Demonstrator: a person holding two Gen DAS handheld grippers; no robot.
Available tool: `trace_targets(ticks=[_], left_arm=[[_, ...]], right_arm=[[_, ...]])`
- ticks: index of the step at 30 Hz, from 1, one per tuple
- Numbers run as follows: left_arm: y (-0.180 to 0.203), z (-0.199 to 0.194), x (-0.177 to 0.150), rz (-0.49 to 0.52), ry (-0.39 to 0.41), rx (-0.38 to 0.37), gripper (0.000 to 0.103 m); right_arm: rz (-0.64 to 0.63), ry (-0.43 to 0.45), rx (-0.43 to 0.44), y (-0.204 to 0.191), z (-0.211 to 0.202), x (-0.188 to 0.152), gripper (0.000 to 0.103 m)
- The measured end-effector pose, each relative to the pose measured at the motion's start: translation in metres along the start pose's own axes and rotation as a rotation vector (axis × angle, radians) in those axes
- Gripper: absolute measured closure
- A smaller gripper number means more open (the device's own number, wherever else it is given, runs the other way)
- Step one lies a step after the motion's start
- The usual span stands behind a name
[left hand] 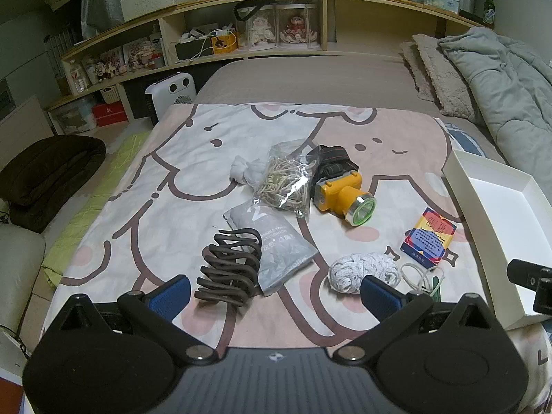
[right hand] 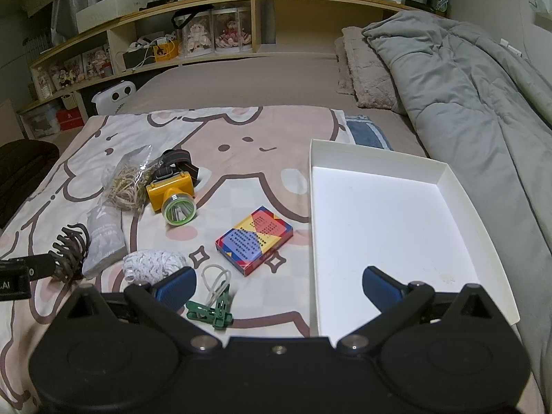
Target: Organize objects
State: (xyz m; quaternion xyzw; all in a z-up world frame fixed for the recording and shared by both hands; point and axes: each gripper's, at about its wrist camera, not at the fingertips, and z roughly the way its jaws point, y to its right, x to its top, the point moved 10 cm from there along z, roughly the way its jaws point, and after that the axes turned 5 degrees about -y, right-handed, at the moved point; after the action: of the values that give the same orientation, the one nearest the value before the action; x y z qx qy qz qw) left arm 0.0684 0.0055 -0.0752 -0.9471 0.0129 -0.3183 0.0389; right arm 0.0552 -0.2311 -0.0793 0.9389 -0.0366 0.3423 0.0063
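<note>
While nothing held: left gripper (left hand: 275, 291) and right gripper (right hand: 278, 284) spread wide over clutter, tray (right hand: 496, 241) probably awaiting it, bare.

Both wrist cameras are looking forward and downward from the near edge of the bed (left hand: 310, 79), close above the cartoon blanket (left hand: 193, 158). The left view is facing the blanket's middle; the right view is facing the white tray (right hand: 445, 179) at the right edge. Both are sharing the yellow headlamp (left hand: 341, 193).

Left hand-held gripper (left hand: 274, 293) jaws wide, empty, angled downward; right hand-held gripper (right hand: 279, 288) likewise.
</note>
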Motion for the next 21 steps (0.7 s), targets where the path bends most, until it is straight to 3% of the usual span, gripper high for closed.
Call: trace_targets(ticks=[21], left_arm=[[0.0001, -0.0001, 0.0, -0.002, -0.001, 0.001, 0.0]], right_arm=[[0.002, -0.007, -0.006, 0.0023, 0.0028, -0.0037, 0.0]])
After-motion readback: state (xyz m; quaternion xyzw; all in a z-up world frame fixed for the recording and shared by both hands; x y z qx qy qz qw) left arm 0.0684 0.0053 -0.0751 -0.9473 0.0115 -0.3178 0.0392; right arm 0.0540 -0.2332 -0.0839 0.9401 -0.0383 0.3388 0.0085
